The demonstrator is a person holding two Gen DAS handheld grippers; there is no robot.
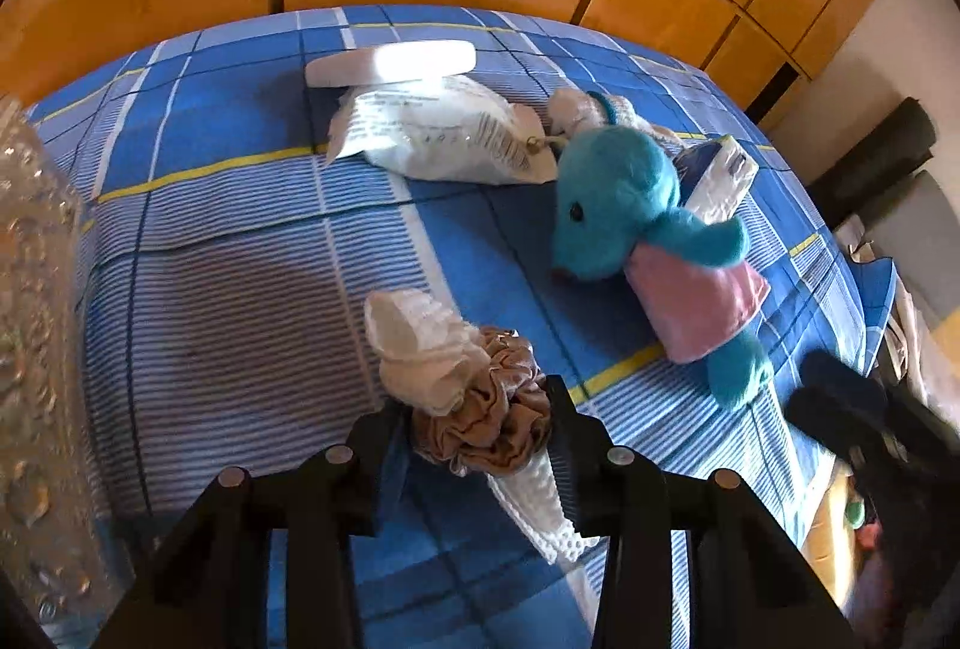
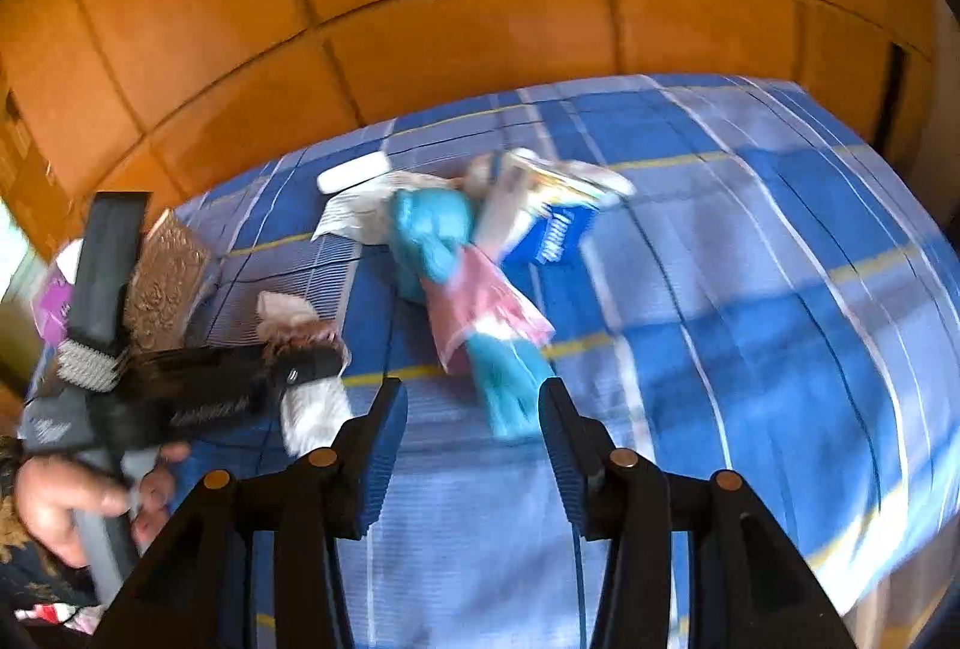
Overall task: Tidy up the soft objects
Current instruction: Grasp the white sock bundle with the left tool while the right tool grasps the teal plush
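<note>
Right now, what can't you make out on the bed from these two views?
- Print on the white packet: left wrist view, glare and too small.
- Thing behind the blue plush: left wrist view, mostly hidden by its head.
- White knit cloth: left wrist view, its upper end hidden under the scrunchie and left tool.
- Blue pack: right wrist view, motion blur.
- Clear bumpy thing: left wrist view, cut off by the left edge.

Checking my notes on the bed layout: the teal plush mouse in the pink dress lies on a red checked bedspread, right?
Not quite: the bedspread is blue checked with yellow lines, not red. The teal plush mouse in the pink dress does lie on it, as the left wrist view shows.
</note>
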